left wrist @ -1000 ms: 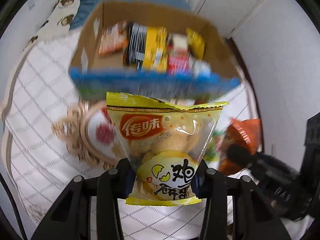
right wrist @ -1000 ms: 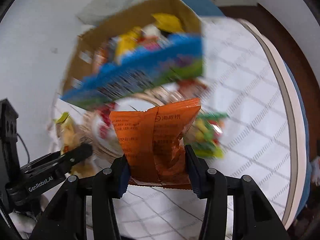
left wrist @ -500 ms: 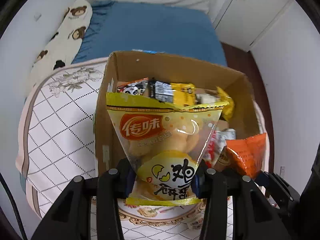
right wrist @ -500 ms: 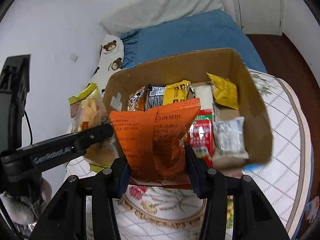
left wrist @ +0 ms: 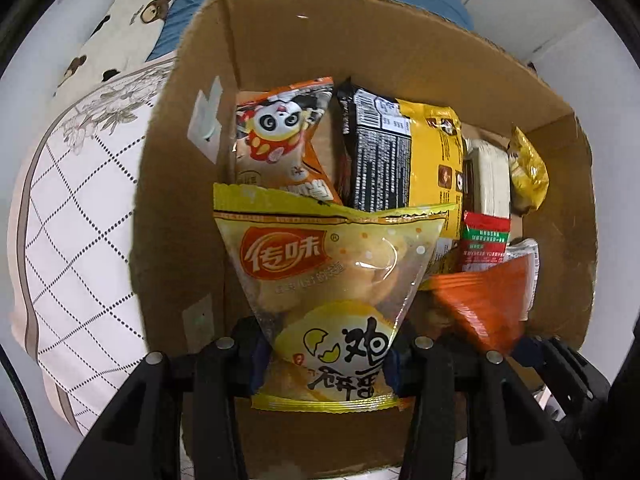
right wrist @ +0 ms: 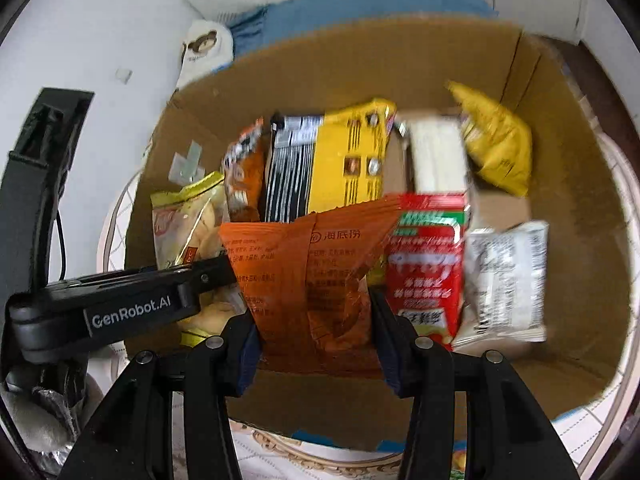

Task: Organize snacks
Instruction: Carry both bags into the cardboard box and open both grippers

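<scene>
Left gripper [left wrist: 325, 354], nearest the lens in the left wrist view: jaws closed on the lower part of a yellow bag [left wrist: 332, 280], which stands upright between them, its clear window showing pale round biscuits. The bag hangs inside the open top of a cardboard box [left wrist: 400, 52], at the box's near left corner.

Right gripper [right wrist: 316, 340], nearest in the right wrist view: jaws closed on the lower part of an orange bag [right wrist: 308, 276], held upright inside the box near its front wall, just right of the yellow bag. From the left wrist view the orange bag [left wrist: 488, 304] appears blurred at the lower right, with the right gripper's dark frame below it. From the right wrist view the left gripper's arm crosses the lower left, and the yellow bag [right wrist: 188, 220] shows behind it.

Box contents, farther back, left to right: a panda packet [left wrist: 280, 136] against the left wall; a black-and-yellow pack [left wrist: 400, 152] just beside it; a pale block [left wrist: 488, 180]; a small yellow pouch [left wrist: 528, 172] towards the far right corner. In front of the block lie a red-and-green packet [right wrist: 428, 264] and, to its right, a white packet [right wrist: 504, 280], the latter blurred.

Surroundings: the box rests on a quilted white cover [left wrist: 72, 208] with a dotted diamond pattern; beyond it are a bear-print pillow [left wrist: 132, 20] and blue bedding [right wrist: 360, 4].
</scene>
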### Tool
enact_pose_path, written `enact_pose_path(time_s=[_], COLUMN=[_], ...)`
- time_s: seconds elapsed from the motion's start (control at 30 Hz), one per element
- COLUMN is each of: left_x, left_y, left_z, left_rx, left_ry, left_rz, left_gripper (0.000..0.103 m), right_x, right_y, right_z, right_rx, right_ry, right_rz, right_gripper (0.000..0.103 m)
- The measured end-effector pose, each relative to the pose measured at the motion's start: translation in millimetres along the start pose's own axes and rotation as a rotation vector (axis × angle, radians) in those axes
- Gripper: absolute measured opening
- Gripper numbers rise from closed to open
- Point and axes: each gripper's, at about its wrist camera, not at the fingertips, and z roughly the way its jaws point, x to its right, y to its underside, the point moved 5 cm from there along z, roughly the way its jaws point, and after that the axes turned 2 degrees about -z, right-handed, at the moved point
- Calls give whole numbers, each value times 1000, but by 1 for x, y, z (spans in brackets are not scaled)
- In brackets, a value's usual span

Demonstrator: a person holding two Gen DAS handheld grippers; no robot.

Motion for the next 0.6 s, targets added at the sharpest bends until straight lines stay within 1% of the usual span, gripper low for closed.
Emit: enact_pose_path(time_s=[0.07, 0.1, 0.13, 0.2, 0.27, 0.3, 0.37, 0.6], left_x=[4, 6, 8, 13, 16, 17, 18, 20], left_y=[-1, -2, -2, -2, -2, -1, -1, 2], left_z=[4, 7, 9, 11, 10, 9, 8, -4], left_rx=[-6, -13, -17, -10, 1, 5, 15, 67], left_ry=[3, 0, 1, -10, -17, -21, -33, -49], left_rz=[12, 14, 19, 27, 31, 32, 34, 31], left_gripper=[57, 61, 65, 67, 68, 69, 73, 74], right_x=[2, 2, 4, 4, 6, 7, 12, 31], right_y=[2, 2, 3, 4, 4, 4, 4, 7], right_z=[11, 12, 14, 15, 14, 13, 11, -7], right_rx=[-42, -44, -49, -60, -52, -48, -36, 4], right_ry=[3, 12, 30, 38, 48, 56, 77, 129], right_rz=[-8, -13, -21, -24, -26, -28, -26, 3], right_gripper=[79, 82, 83, 84, 92, 92, 92, 92])
